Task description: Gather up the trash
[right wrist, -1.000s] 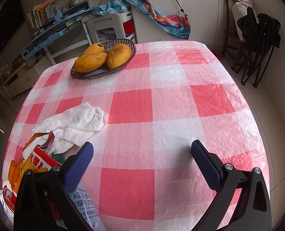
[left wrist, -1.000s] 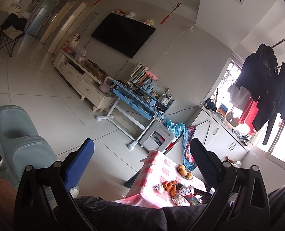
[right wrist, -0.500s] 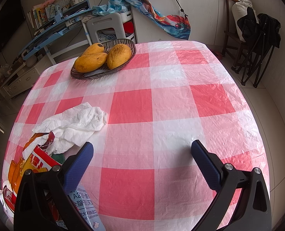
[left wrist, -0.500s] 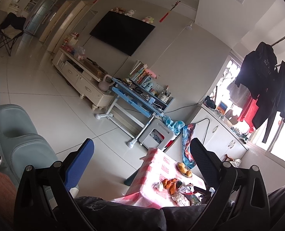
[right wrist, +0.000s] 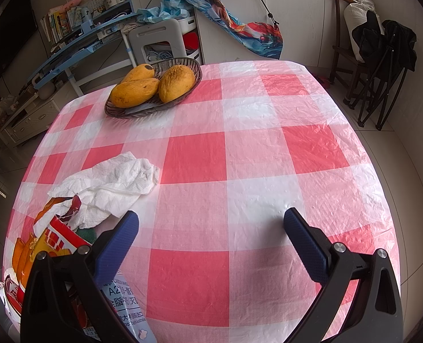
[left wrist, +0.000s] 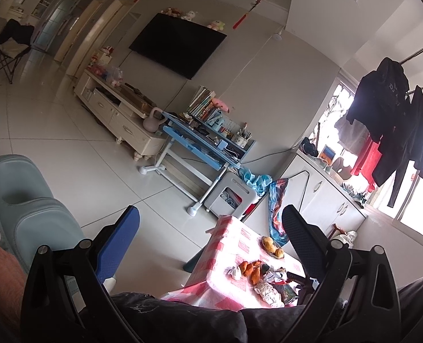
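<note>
Right wrist view: crumpled white tissue (right wrist: 108, 185) beside torn wrapper (right wrist: 59, 231), claw (right wrist: 211, 228) released.

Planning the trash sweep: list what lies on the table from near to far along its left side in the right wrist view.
Torn red snack wrapper → crumpled white tissue → basket of mangoes.

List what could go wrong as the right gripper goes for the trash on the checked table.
1. The crumpled tissue overlaps the torn snack wrapper, so the open right gripper may drag both or pinch the thin tablecloth.
2. The wrappers sit at the table's near-left edge and could be pushed off.
3. The left gripper is open, held far from the table, so it cannot steady anything.
</note>
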A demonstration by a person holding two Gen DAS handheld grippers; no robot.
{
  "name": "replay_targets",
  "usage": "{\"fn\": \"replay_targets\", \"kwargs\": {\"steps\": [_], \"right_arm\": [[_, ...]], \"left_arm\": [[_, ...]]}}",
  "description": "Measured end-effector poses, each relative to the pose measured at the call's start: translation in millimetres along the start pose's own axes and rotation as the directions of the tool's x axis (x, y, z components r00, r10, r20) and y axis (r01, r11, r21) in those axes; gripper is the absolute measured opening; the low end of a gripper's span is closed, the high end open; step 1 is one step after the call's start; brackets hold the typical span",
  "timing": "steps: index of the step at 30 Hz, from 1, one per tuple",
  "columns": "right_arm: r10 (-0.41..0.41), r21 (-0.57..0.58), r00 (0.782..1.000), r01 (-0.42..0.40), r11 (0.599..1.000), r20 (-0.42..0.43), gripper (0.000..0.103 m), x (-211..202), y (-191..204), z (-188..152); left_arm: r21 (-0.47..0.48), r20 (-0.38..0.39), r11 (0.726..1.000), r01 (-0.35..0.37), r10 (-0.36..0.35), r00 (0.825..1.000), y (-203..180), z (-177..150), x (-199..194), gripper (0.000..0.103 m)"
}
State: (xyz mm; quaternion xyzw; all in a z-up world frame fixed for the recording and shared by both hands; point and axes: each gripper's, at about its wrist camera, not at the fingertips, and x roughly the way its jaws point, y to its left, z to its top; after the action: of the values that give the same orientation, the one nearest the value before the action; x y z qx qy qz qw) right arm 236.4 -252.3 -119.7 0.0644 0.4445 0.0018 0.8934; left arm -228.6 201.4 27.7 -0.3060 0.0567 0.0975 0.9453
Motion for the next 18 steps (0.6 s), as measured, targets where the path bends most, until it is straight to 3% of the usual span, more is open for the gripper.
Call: {"fn": "replay_targets", "kwargs": {"steps": [13,18], "right_arm": [[0.000,0.000,1.000,0.000,1.000,0.000,0.097,0.3,0.3,0.2],[0.000,0.000,1.000,0.000,1.000,0.000,0.097,0.0,0.2,-0.1]], "left_arm": [[-0.007,0.014,1.000,-0.012,0.012,1.000,1.5,-1.1,-0.3,0.095],[0.002,-0.014,1.000,-0.005,0.005,1.000,-0.8,-5.0,4.2,0.095]]}}
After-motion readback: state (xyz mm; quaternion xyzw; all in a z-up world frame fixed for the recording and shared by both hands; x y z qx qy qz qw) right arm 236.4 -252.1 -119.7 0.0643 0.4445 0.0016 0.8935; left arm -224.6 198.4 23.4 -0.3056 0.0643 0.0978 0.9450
